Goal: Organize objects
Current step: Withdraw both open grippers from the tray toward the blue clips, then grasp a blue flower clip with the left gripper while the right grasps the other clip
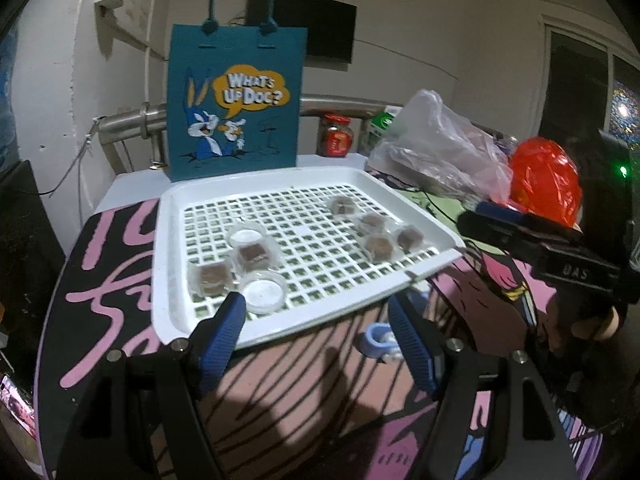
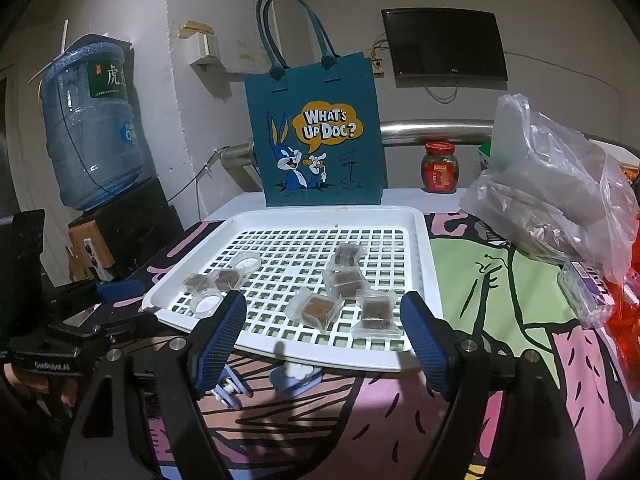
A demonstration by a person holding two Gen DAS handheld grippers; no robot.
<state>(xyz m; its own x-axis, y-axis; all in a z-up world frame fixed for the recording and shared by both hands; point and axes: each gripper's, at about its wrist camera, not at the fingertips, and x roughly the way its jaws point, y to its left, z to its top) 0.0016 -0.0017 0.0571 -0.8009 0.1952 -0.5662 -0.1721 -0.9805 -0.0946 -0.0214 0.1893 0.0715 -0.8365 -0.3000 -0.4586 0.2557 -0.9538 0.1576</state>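
Note:
A white perforated tray (image 1: 172,280) (image 2: 424,264) lies on the patterned cloth. On it lie several clear-wrapped brown cakes (image 1: 252,257) (image 2: 317,309) and two small white-lidded cups (image 1: 262,291) (image 2: 206,301). A blue felt bag (image 1: 236,100) (image 2: 316,140) with a cartoon rabbit stands upright behind the tray. My left gripper (image 1: 316,312) is open and empty at the tray's near edge, close to a cup. My right gripper (image 2: 324,316) is open and empty over the tray's near edge, with two wrapped cakes between its fingers' line of sight.
A red-lidded jar (image 2: 440,168) stands right of the bag. Clear plastic bags (image 2: 560,196) and a red bag (image 1: 546,180) pile at the right. A water bottle (image 2: 92,124) stands left. Small blue clips (image 2: 294,378) lie in front of the tray.

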